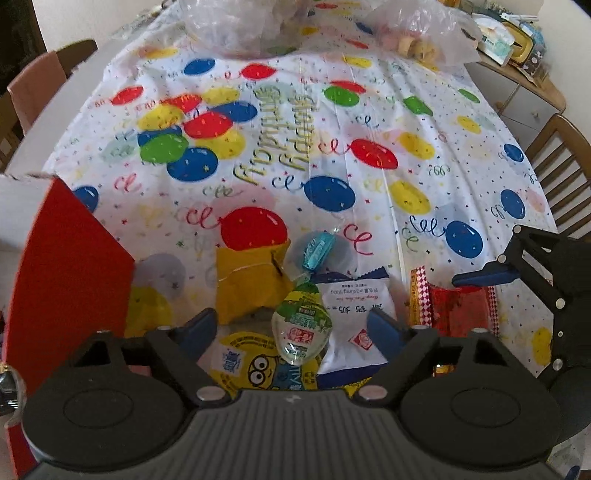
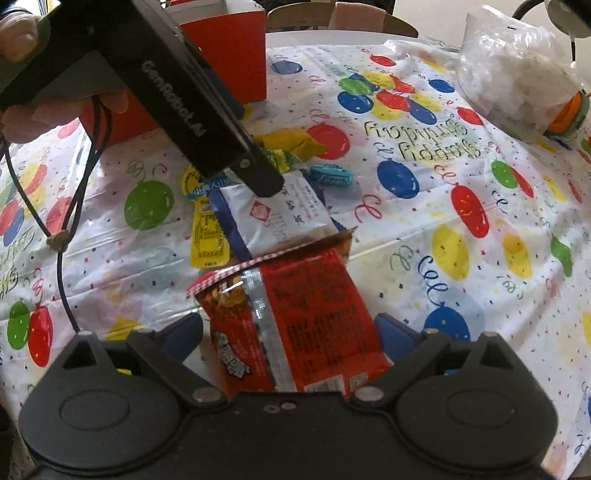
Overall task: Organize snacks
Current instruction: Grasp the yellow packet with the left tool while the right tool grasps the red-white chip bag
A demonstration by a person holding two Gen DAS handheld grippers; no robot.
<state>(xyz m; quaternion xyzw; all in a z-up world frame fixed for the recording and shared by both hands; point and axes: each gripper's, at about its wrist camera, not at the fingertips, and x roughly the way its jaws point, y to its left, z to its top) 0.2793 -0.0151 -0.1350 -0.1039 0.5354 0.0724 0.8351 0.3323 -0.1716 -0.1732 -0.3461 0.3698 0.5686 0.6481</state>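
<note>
Red snack packet point(image 2: 295, 325): 1
White-and-blue packet point(image 1: 351, 332): 1
Yellow cartoon packet point(image 1: 258, 369): 1
Green-topped jelly cup point(image 1: 301, 326): 1
Teal wrapped candy point(image 1: 317, 249): 1
Yellow wrapped snack point(image 1: 251, 284): 1
Red box point(image 1: 70, 280): 1
Clear plastic bags: 2, one point(image 1: 236, 26), another point(image 1: 421, 33)
Hand-held grippers: 2, left point(image 1: 291, 328), right point(image 2: 291, 332)

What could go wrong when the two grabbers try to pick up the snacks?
1. The left gripper straddles a green jelly cup that lies on a yellow Minion pack and against a white packet; it might pinch two snacks or push the cup away.
2. The two grippers work close together, so they could bump.
3. The right gripper might crush the red snack bag between its open jaws.
</note>
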